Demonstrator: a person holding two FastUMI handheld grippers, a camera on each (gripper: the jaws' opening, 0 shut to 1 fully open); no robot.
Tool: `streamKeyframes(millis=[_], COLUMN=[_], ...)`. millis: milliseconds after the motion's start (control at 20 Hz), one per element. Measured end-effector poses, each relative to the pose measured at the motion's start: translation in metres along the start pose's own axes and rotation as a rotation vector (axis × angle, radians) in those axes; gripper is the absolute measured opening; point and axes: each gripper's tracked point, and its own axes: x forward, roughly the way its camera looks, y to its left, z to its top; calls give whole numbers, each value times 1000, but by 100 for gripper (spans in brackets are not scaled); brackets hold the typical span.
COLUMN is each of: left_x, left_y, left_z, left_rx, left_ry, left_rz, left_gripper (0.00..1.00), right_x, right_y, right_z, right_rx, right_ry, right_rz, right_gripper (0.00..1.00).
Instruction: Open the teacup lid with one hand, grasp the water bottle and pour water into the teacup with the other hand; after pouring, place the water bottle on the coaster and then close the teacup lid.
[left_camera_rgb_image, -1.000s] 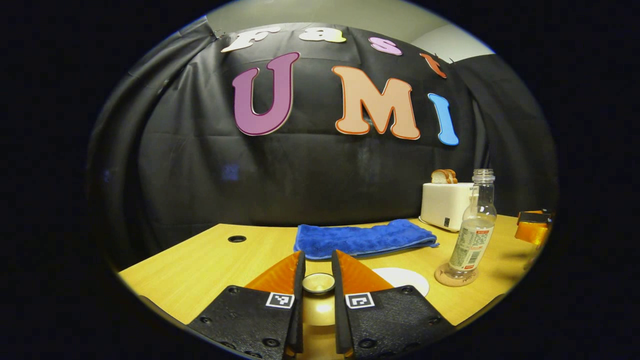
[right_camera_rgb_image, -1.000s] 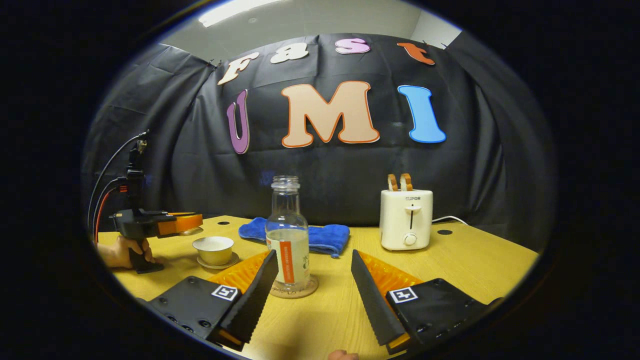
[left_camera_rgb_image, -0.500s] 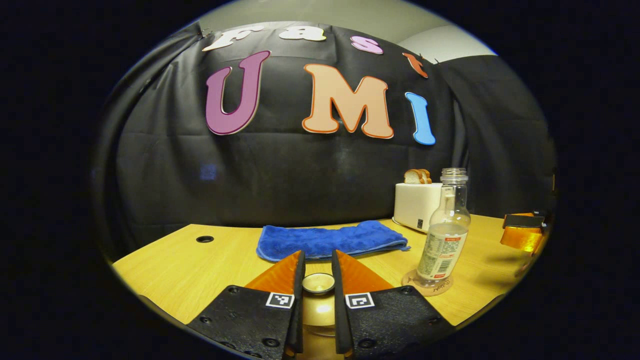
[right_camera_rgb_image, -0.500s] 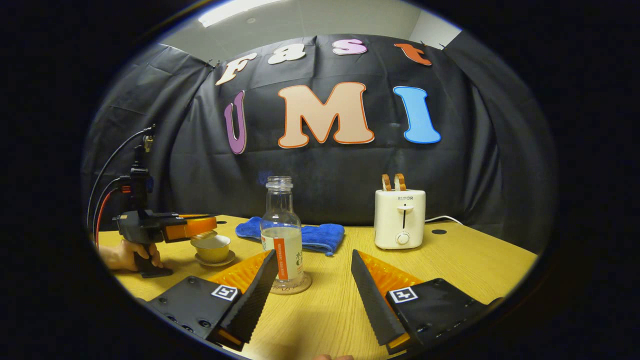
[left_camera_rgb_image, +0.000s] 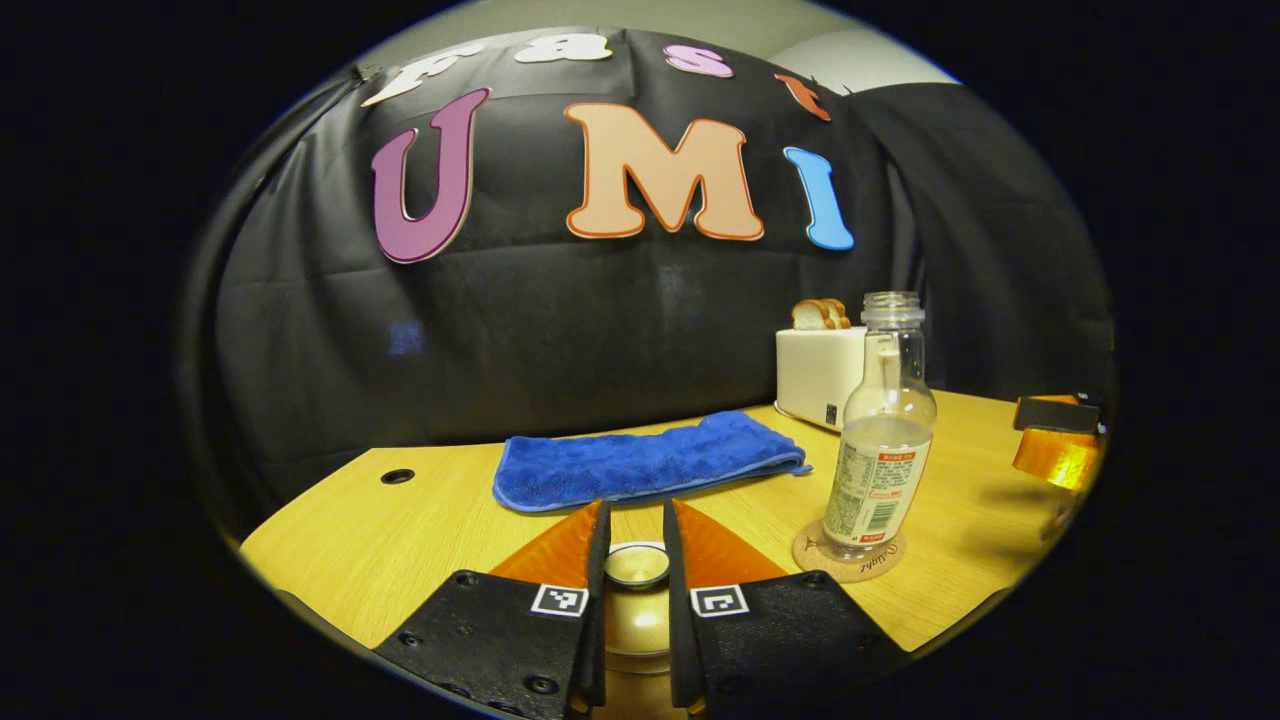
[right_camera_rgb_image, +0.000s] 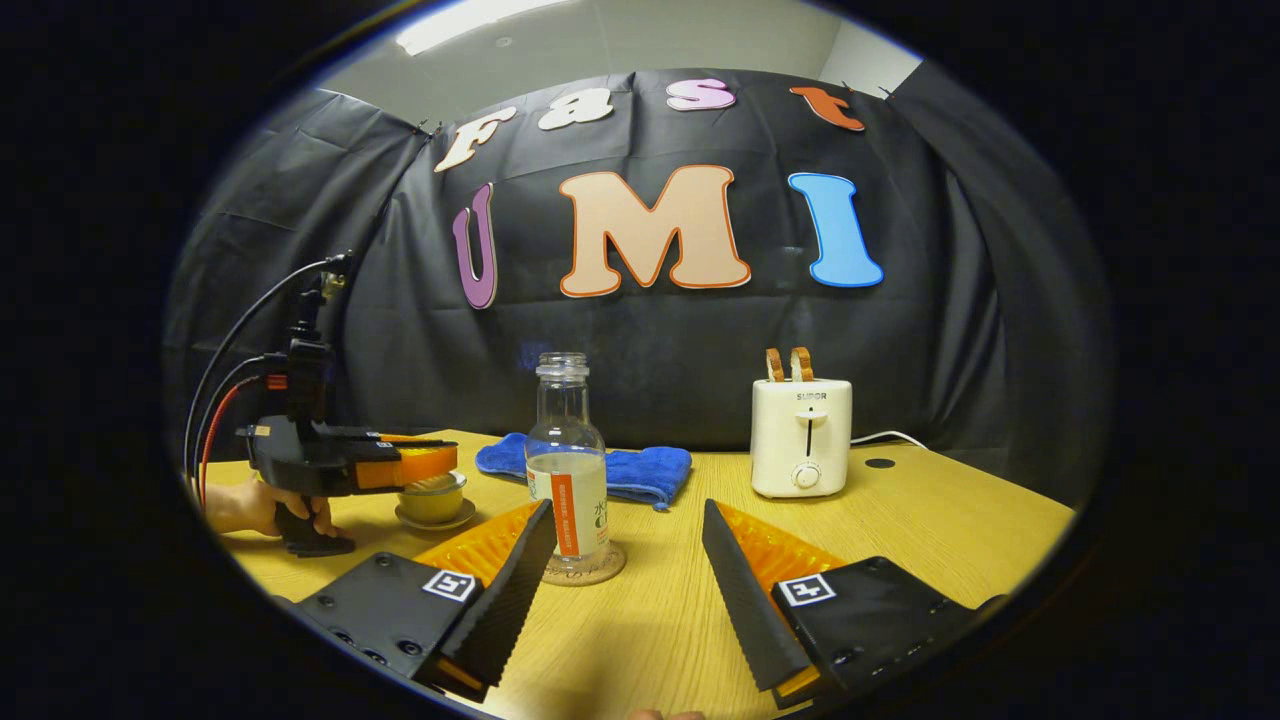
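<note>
Left hand-held gripper (left_camera_rgb_image: 636, 560) is clamping the round knob of the teacup lid (left_camera_rgb_image: 637, 566), both fingers pressing it; in the right gripper view it is sitting level over the teacup (right_camera_rgb_image: 431, 499), a hand (right_camera_rgb_image: 245, 507) gripping its handle. Right hand-held gripper (right_camera_rgb_image: 628, 560) is hanging open, serrated fingers spread. Clear glass water bottle (right_camera_rgb_image: 567, 466), uncapped and about half full, is standing upright on the round coaster (right_camera_rgb_image: 584, 570) on the wood-grain surface (right_camera_rgb_image: 900, 520).
</note>
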Motion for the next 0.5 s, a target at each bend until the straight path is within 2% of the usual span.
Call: streamKeyframes(millis=[350,400,450,500], left_x=[0,0,-2,-3], left_y=[2,3,2,0], left_z=[-1,-1,0,2], left_rx=[19,17,14,12], left_ry=[15,12,11,2], left_rz=[22,28,26,15], left_gripper=[25,26,29,32], right_x=[-3,-3,-3,-3], right_y=[-1,0,0,0], right_z=[0,0,1,0], right_rx=[0,0,0,0], right_ry=[0,0,0,0], right_rz=[1,1,1,2], right_gripper=[85,93,85,84])
